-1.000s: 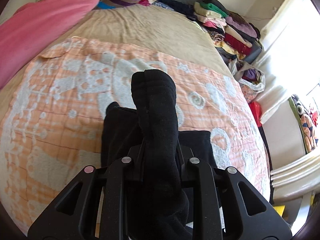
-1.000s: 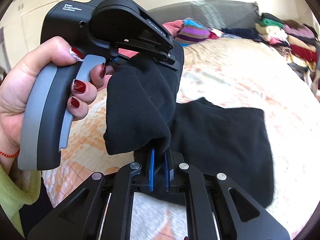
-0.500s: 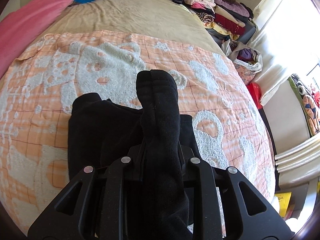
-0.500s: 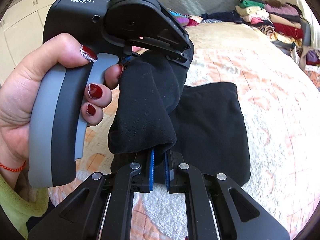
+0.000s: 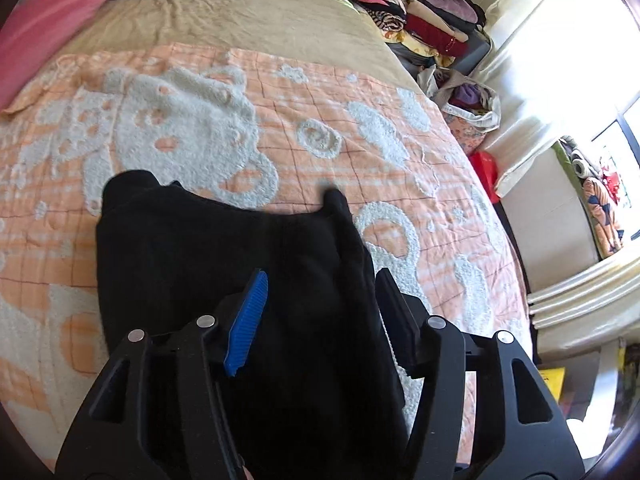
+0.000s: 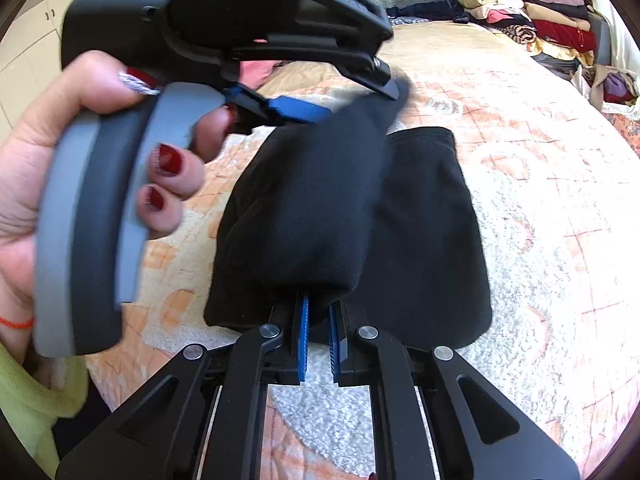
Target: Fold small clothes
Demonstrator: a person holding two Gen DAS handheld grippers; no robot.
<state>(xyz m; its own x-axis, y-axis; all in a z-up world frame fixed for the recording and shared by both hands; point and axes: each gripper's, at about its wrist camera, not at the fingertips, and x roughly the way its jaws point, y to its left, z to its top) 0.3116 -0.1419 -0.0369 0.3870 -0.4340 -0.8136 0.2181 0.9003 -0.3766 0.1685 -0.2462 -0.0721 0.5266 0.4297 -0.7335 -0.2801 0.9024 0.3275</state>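
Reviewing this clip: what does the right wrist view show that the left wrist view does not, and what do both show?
Only the right wrist view: the person's left hand on the left gripper's handle, and the right gripper shut on a fold of the black garment. Only the left wrist view: the left gripper opening, its fingers clear of the cloth, and a window. Both: garment, orange blanket, clothes stack.

You face bed (image 5: 248, 20) with tan sheet, orange-and-white blanket (image 5: 360, 168) on top. Stacked folded clothes (image 5: 420, 12) along far edge. White curtain (image 5: 540, 60) right, bright daylight through window (image 5: 624, 128). Cream cupboards (image 6: 24, 52) left.
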